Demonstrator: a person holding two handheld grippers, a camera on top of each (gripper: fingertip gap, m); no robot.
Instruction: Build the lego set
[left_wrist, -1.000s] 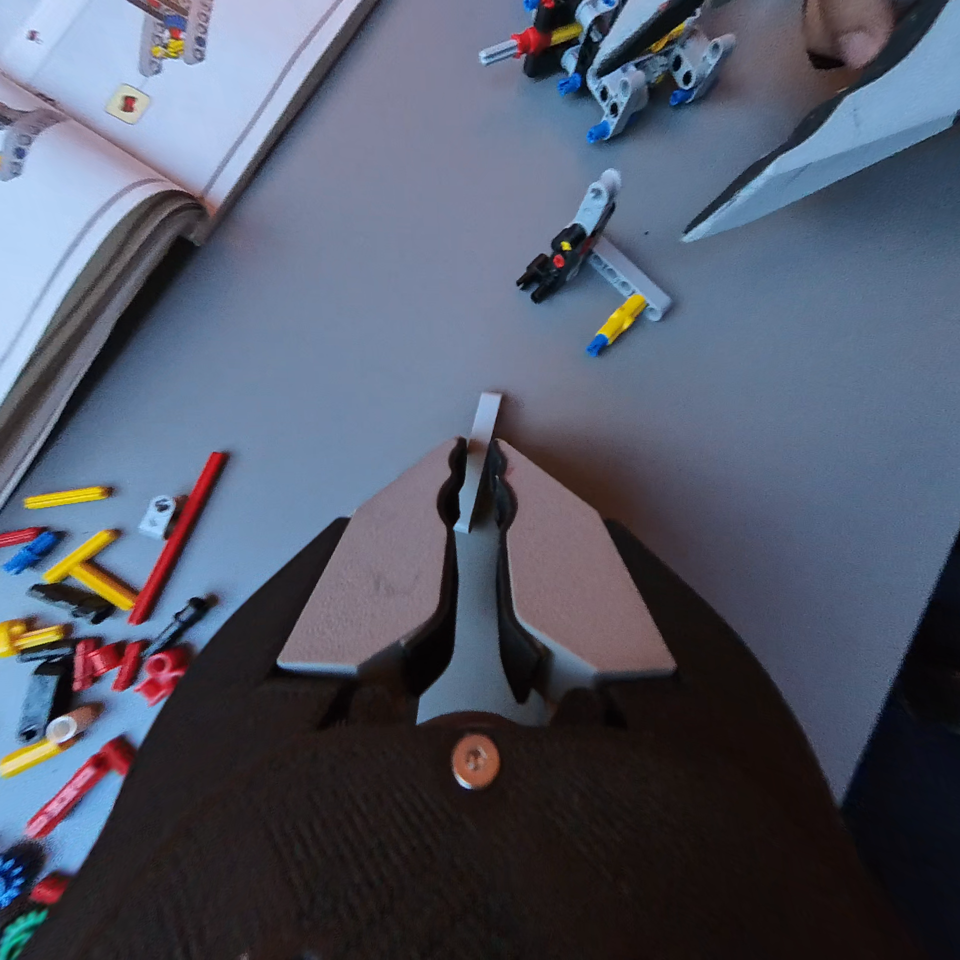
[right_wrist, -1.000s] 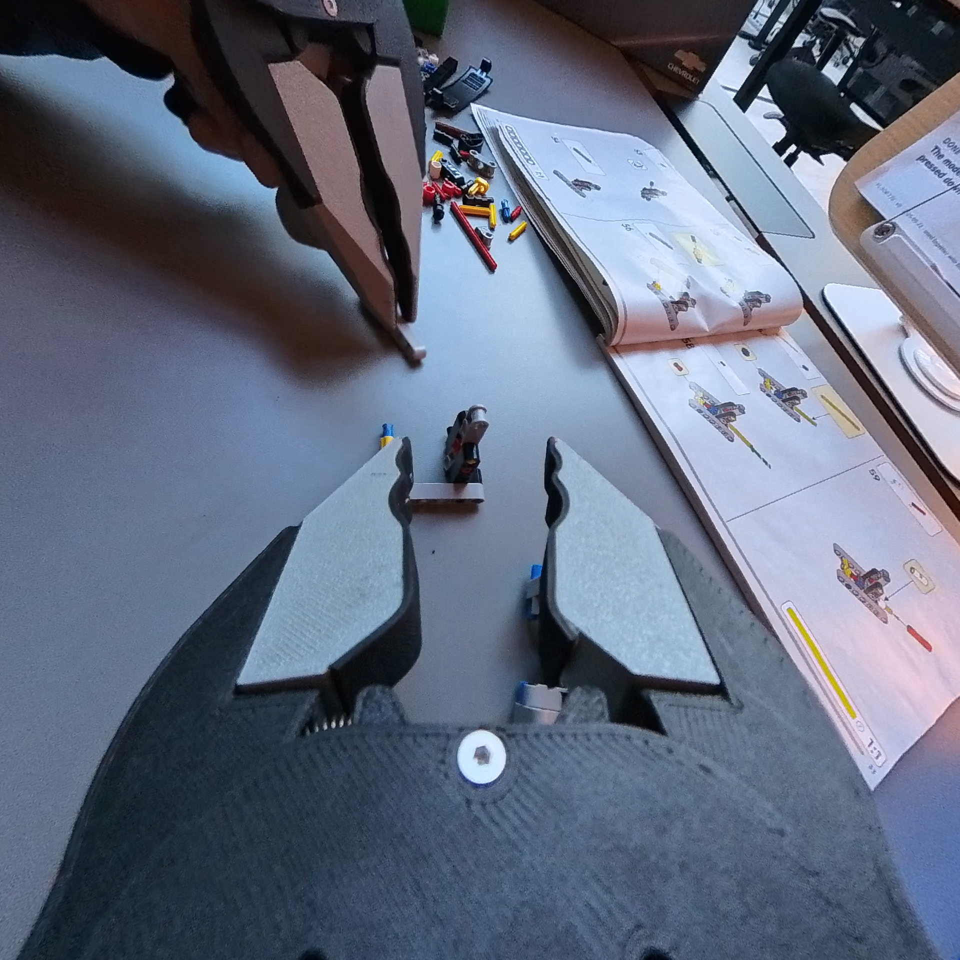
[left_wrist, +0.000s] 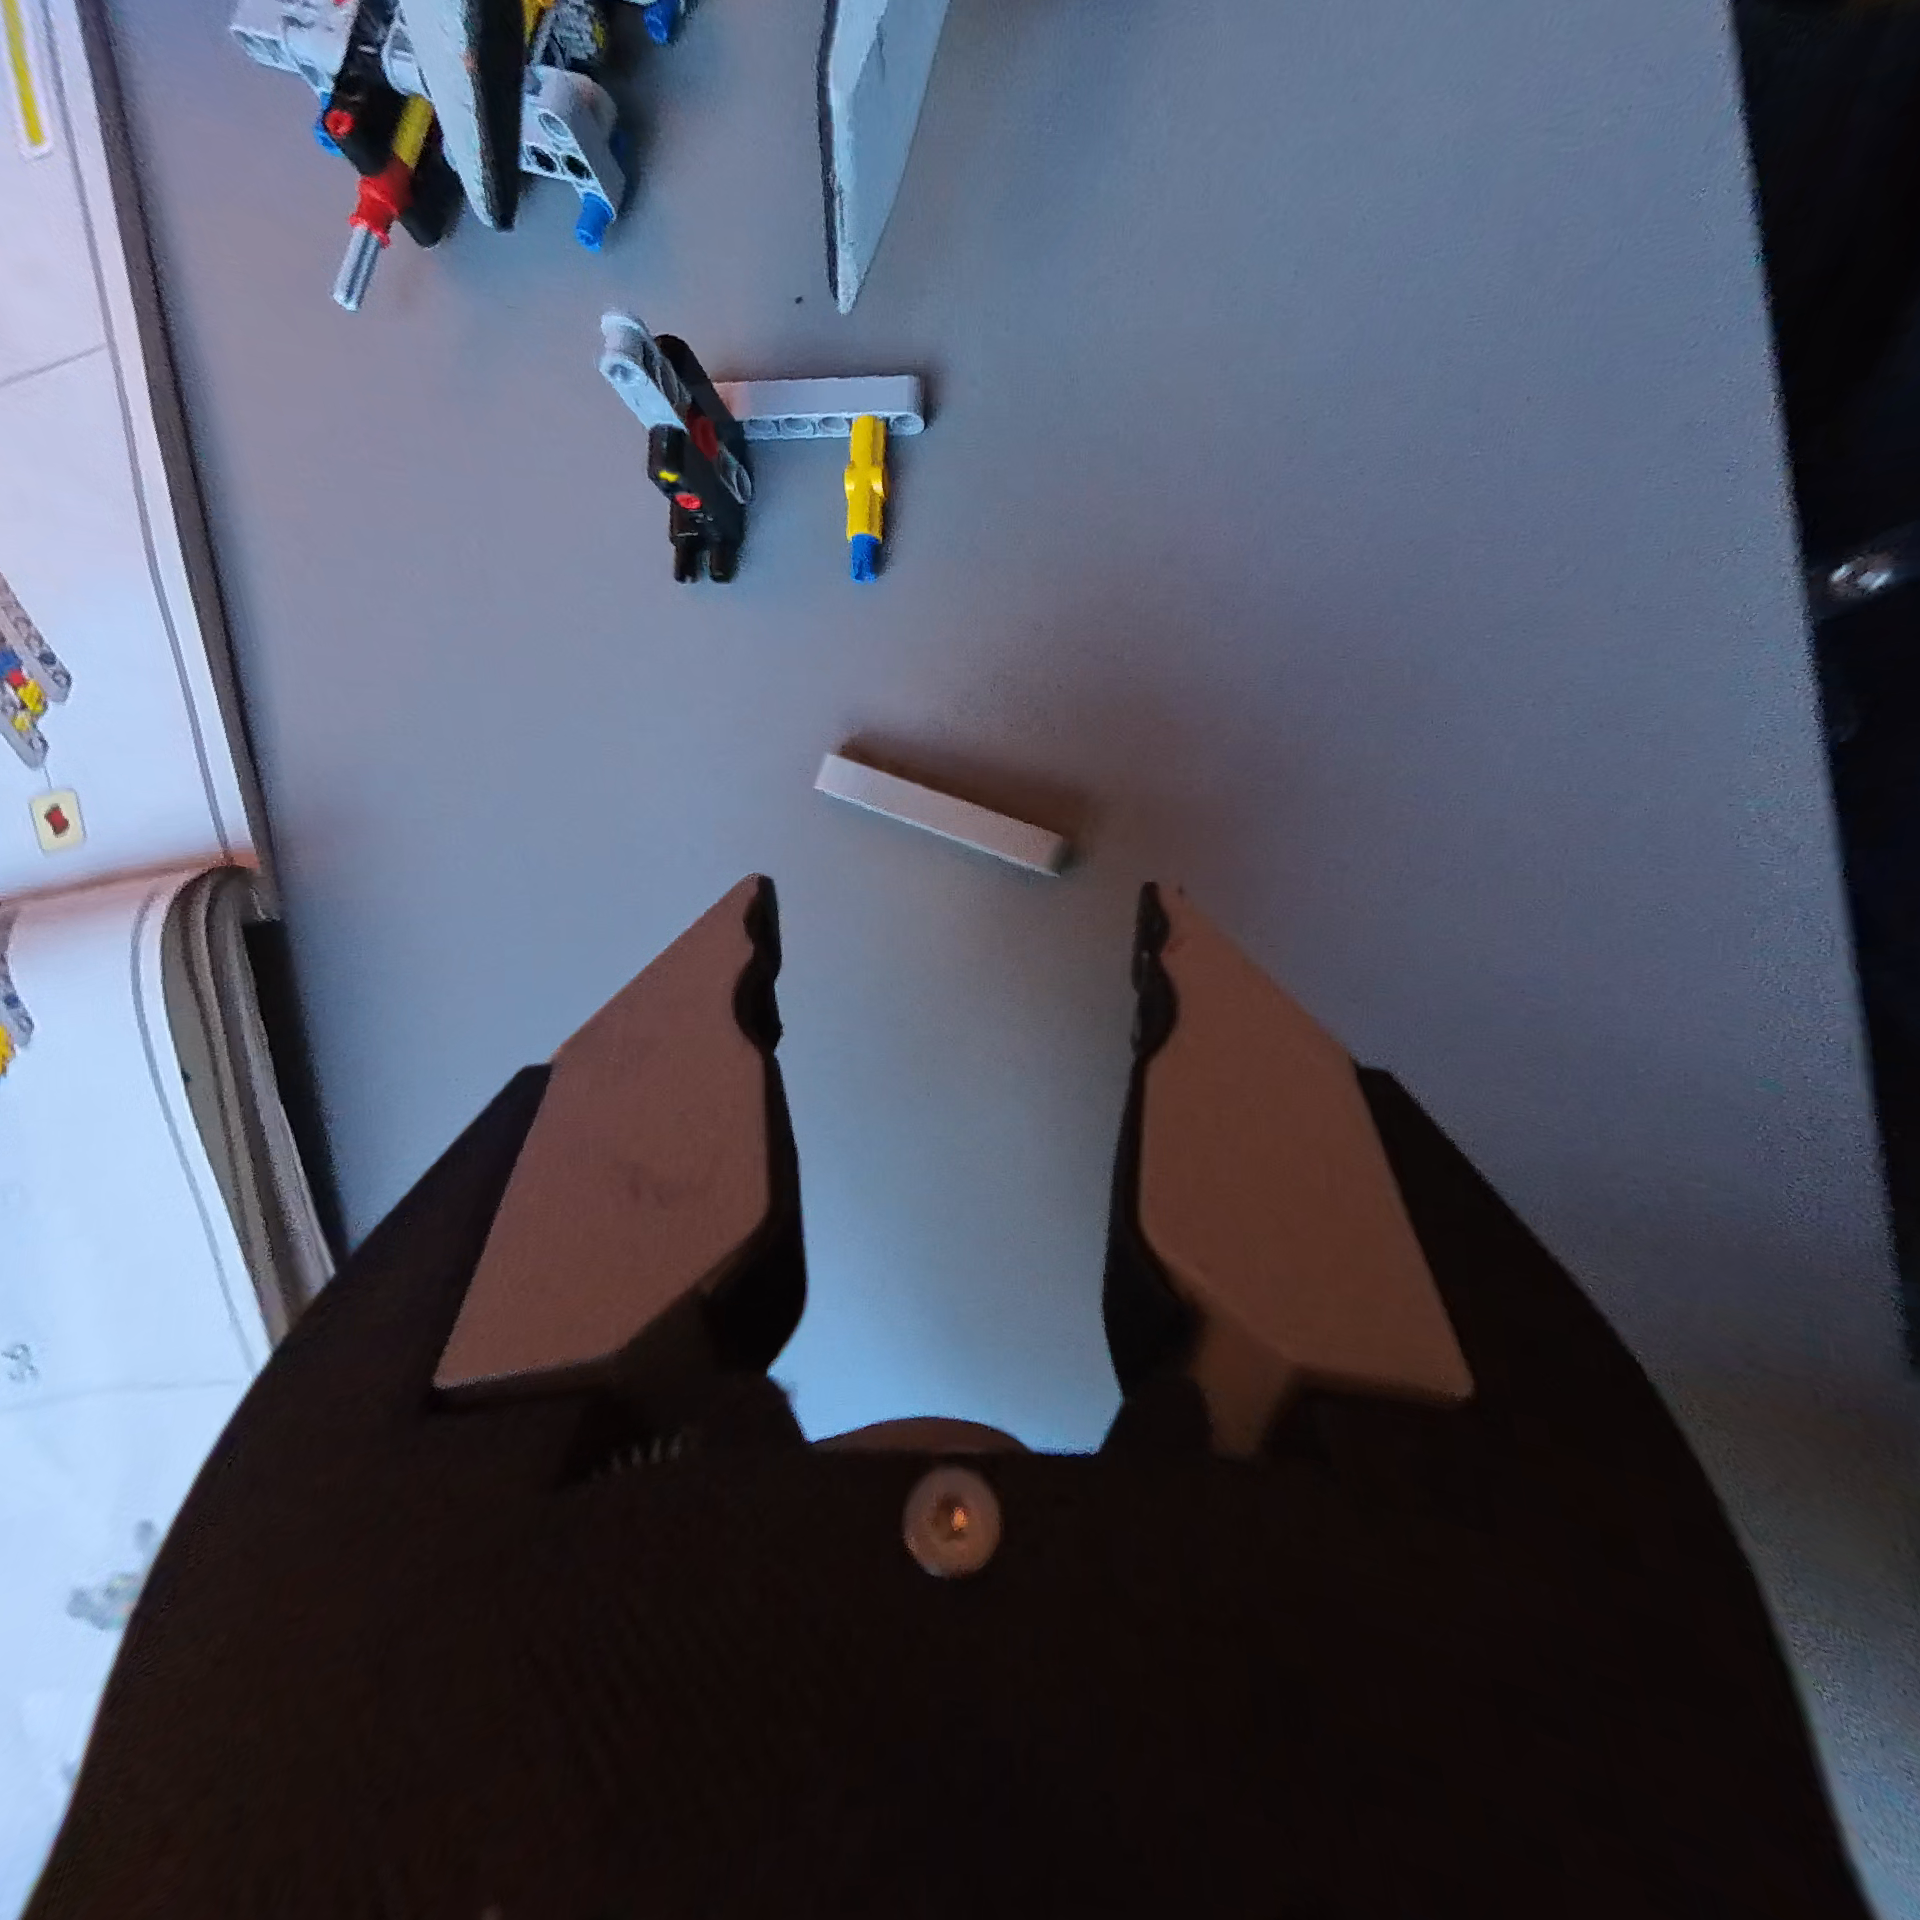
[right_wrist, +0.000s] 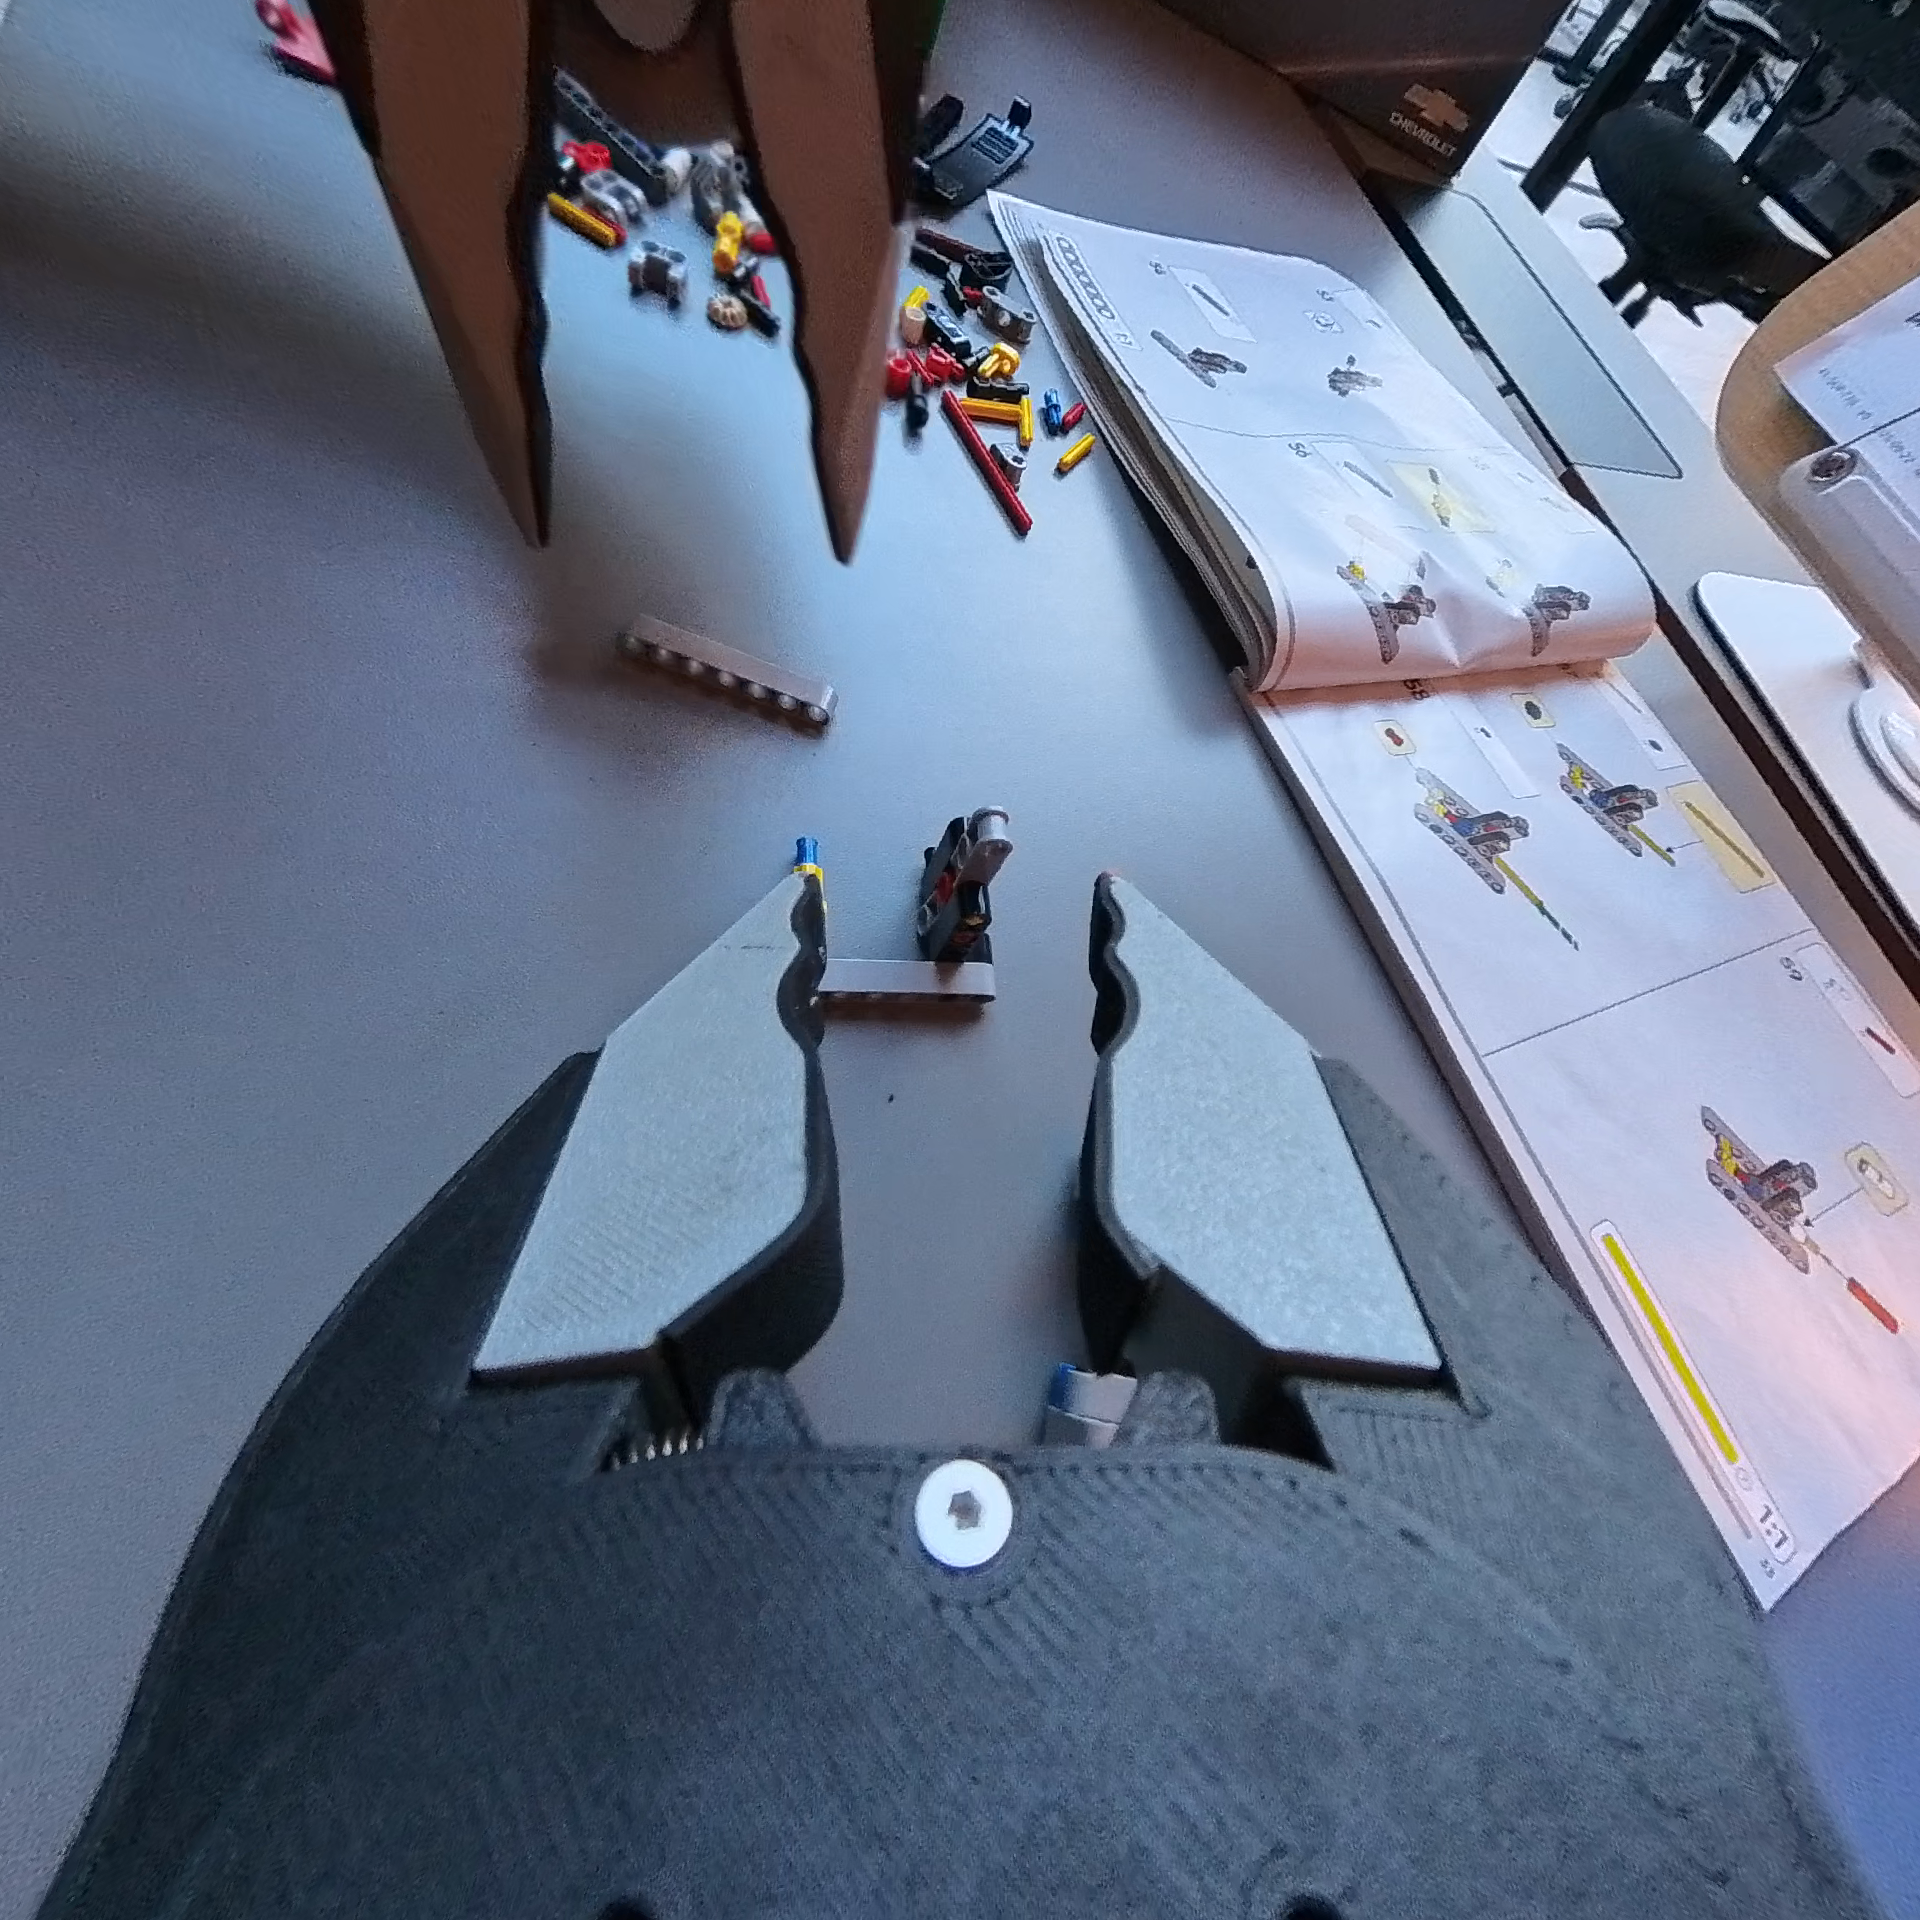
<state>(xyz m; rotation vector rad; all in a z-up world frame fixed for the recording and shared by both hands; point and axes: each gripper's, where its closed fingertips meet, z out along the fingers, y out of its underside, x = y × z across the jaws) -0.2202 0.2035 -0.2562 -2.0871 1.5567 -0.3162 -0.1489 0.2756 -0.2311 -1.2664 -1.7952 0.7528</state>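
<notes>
Grey beam lies loose before our spread, empty left gripper; only the right view shows its holes. Right gripper, also spread, holds nothing and straddles a small assembly.

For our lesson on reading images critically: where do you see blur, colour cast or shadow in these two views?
Left wrist view: soft all over, warm reddish cast on the open left tool, grey beam throws a shadow. Right wrist view: sharper, booklet crisp, straight desk edges bowed.

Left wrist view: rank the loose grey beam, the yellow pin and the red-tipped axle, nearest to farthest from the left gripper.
1. Grey beam, just ahead of the open fingers.
2. Yellow pin, farther ahead, centre.
3. Red-tipped axle, far, upper left.
</notes>
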